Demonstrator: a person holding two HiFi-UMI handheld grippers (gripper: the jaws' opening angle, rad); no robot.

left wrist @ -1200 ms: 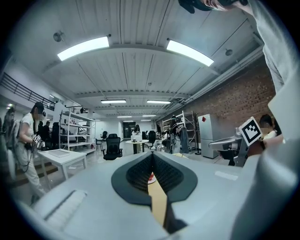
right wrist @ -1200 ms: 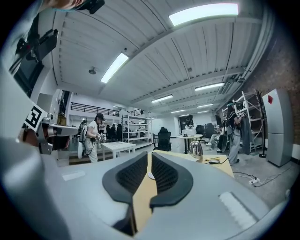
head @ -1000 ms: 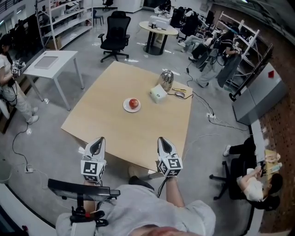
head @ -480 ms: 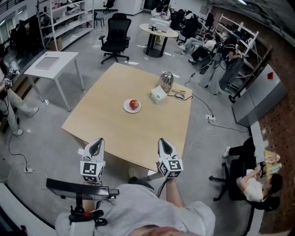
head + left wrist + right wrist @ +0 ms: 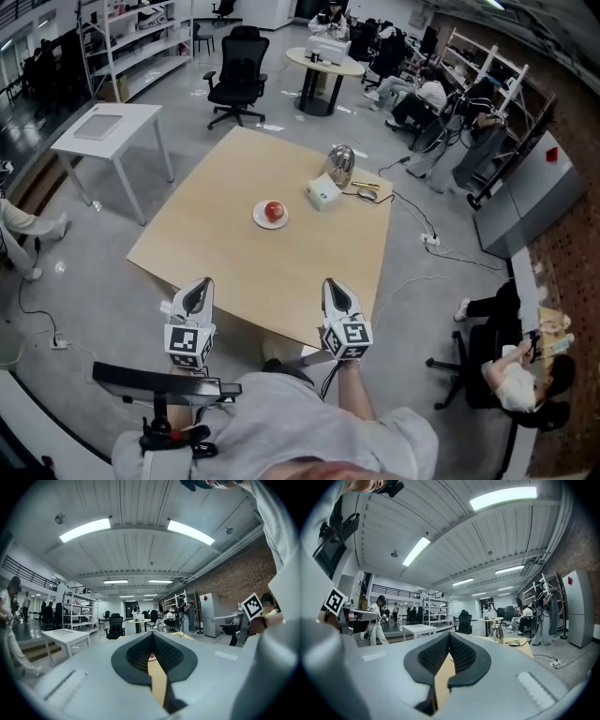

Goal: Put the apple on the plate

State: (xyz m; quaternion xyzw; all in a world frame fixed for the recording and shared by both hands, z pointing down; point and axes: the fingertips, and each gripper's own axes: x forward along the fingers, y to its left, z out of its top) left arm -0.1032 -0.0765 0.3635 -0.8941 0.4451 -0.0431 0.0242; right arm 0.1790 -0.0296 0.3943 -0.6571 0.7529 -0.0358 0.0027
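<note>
Apple [image 5: 273, 210] sits on the small white plate [image 5: 263, 222], roughly mid tabletop [image 5: 244, 272], upright with the red side up. Both grippers are back at the near edge of the tabletop, well apart from the plate and pointing level towards the far side. Left hand-held gripper [image 5: 199, 287]: jaws together at the tips, nothing between them. In the left gripper view only a thin wedge of tabletop shows behind the closed pads, with a red sliver of the apple in line far off. Right hand-held gripper [image 5: 334, 286]: jaws fully closed and empty too, same wedge of bare tabletop in its own view. The two grippers sit side by side with a clear gap between them, marker cubes facing up towards the head camera. Beyond the plate, at the far right corner of the tabletop: a shiny metal kettle [image 5: 339, 162], a white box [image 5: 322, 193] just in front of it, and some small items with a cable trailing off the edge, too small to identify. Around the tabletop: a black office chair [image 5: 234, 73], a white table [image 5: 105, 127] to the left and a round table [image 5: 324, 62] at the back.
</note>
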